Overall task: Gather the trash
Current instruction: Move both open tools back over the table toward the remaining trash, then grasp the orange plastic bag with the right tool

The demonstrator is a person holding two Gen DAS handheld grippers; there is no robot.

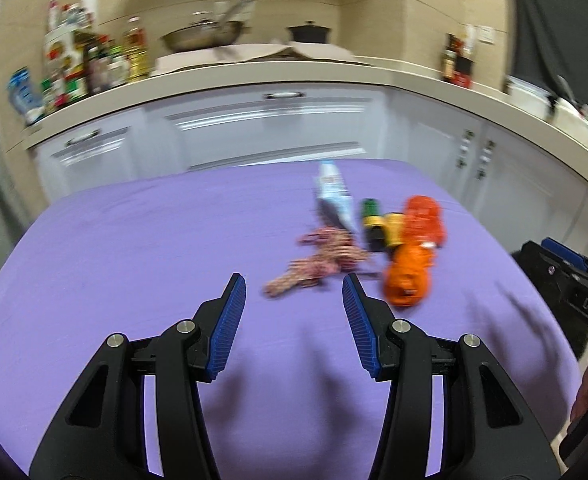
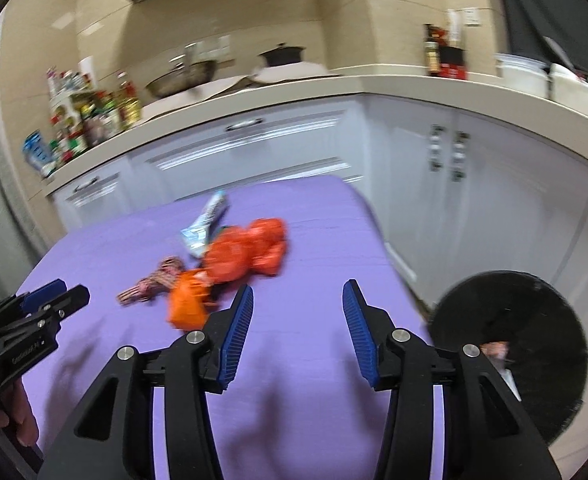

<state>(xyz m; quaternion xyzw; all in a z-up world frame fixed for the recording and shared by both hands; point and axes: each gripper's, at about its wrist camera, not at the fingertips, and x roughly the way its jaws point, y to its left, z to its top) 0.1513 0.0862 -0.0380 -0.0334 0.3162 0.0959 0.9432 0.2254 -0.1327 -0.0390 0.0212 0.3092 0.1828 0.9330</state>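
Note:
A heap of trash lies on the purple table (image 1: 133,240): a pink patterned wrapper (image 1: 318,264), a crumpled orange wrapper (image 1: 408,276), a second orange wrapper (image 1: 424,220), a yellow and green piece (image 1: 378,222) and a pale blue packet (image 1: 334,196). My left gripper (image 1: 294,292) is open and empty, just short of the pink wrapper. My right gripper (image 2: 298,300) is open and empty, right of the orange wrappers (image 2: 245,256). A black round bin (image 2: 510,352) stands beside the table at the right, with some trash inside.
White kitchen cabinets (image 1: 269,120) and a beige counter (image 2: 374,80) run behind the table, with bottles (image 1: 93,64), a wok (image 1: 205,36) and a black pot (image 1: 310,32) on it. The other gripper (image 1: 566,280) shows at the right edge of the left wrist view.

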